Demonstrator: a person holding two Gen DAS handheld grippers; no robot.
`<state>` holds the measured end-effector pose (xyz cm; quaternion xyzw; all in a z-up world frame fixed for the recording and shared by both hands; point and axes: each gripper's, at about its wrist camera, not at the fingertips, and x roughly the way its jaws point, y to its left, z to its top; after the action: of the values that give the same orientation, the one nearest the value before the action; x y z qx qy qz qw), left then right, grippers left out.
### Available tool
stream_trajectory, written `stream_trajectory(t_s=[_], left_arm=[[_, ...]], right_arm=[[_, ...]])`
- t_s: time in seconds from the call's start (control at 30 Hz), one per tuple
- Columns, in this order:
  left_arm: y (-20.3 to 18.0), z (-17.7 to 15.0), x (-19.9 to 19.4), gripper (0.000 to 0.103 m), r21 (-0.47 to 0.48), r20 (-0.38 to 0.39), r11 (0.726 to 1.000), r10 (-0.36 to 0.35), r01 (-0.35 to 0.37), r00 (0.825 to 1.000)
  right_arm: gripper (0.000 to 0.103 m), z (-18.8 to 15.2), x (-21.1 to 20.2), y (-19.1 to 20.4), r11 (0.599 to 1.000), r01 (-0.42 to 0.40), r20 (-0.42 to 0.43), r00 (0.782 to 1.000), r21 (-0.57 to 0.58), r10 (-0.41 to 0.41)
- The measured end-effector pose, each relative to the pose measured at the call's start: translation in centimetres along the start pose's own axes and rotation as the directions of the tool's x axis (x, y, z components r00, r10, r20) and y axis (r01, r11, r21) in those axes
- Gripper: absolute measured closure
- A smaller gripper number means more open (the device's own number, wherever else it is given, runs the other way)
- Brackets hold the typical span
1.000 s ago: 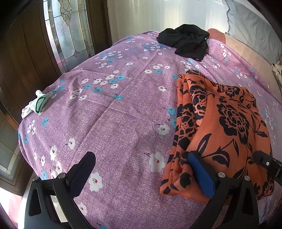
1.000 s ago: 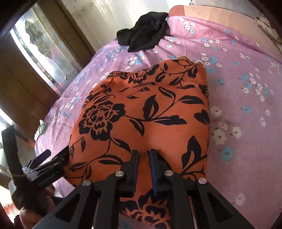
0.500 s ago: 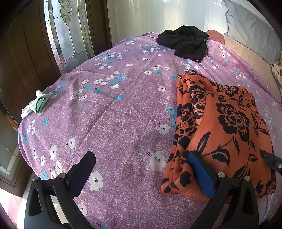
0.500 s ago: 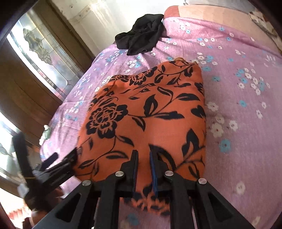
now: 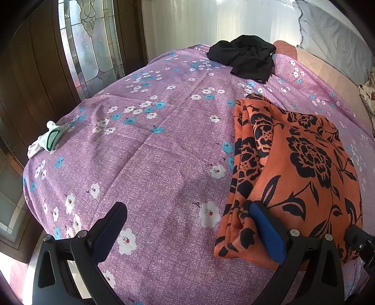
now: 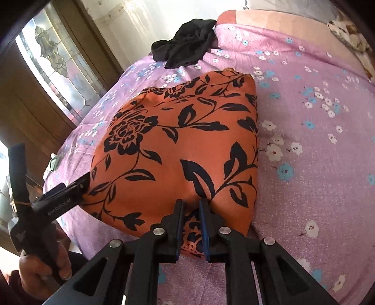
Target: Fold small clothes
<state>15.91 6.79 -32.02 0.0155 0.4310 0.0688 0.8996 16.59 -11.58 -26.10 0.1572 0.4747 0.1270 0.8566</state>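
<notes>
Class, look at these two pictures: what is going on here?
A person with a gripper in each hand is folding an orange flowered cloth on a purple bedsheet. The right gripper is shut on the cloth's near edge. The left gripper is open beside its left edge. A black garment lies farther back.

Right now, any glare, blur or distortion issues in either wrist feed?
Left wrist: sharp, strong fisheye bulge on the bedsheet, curtain blown out.
Right wrist: orange floral garment sharp, glass door overexposed, person's hand dim at the edge.
</notes>
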Motion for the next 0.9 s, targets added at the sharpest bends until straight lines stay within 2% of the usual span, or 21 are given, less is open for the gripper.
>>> stream_trajectory(t_s=[0.2,0.3,0.37,0.43,0.47,0.5,0.57,0.63,0.73,0.8,0.9], left_arm=[[0.5,0.1,0.0,0.0,-0.018,-0.035,0.999,-0.037,0.036,0.999],[1.1,1.0,-0.7,0.0,-0.01,-0.08,0.995,-0.101,0.1,0.992],[1.6,1.5,-1.9,0.0,-0.006,-0.06,0.987,-0.158,0.158,0.986],[1.8,2.2,-2.9,0.0,-0.001,-0.032,0.979,-0.201,0.202,0.979],[1.8,2.7,-3.0,0.0,0.011,-0.035,0.972,-0.235,0.235,0.971],[1.7,3.3,-2.9,0.0,0.029,-0.051,0.963,-0.268,0.27,0.962],[1.0,4.1,-2.3,0.0,0.058,-0.09,0.949,-0.303,0.308,0.949],[-0.1,4.7,-1.2,0.0,0.081,-0.153,0.931,-0.34,0.355,0.928],[-1.6,4.5,0.5,0.0,0.08,-0.195,0.934,-0.328,0.349,0.924],[-2.6,4.1,1.5,0.0,0.084,-0.232,0.931,-0.329,0.356,0.915],[-3.2,4.1,1.3,0.0,0.095,-0.219,0.922,-0.349,0.376,0.911]], right_arm=[[0.086,-0.2,-0.4,-0.5,0.999,-0.025,0.003,1.0,0.021,0.025],[0.086,0.1,-1.2,-1.3,0.993,-0.084,-0.028,0.996,0.077,0.087],[0.084,0.5,-2.5,-2.5,0.981,-0.141,-0.017,0.989,0.135,0.144],[0.064,0.8,-4.1,-3.8,0.97,-0.176,0.042,0.984,0.166,0.171],[0.033,0.9,-4.7,-4.3,0.967,-0.186,0.063,0.982,0.176,0.178],[0.019,0.9,-5.2,-5.0,0.961,-0.199,0.086,0.979,0.193,0.186],[0.019,0.8,-6.3,-6.6,0.943,-0.231,0.148,0.969,0.239,0.2],[0.019,0.9,-6.1,-7.7,0.926,-0.251,0.146,0.965,0.282,0.217],[0.019,0.9,-5.0,-9.3,0.887,-0.299,0.144,0.954,0.352,0.264],[0.019,0.6,-3.9,-9.9,0.861,-0.329,0.141,0.944,0.388,0.297],[0.019,0.8,-2.1,-10.2,0.842,-0.35,0.138,0.937,0.41,0.322]])
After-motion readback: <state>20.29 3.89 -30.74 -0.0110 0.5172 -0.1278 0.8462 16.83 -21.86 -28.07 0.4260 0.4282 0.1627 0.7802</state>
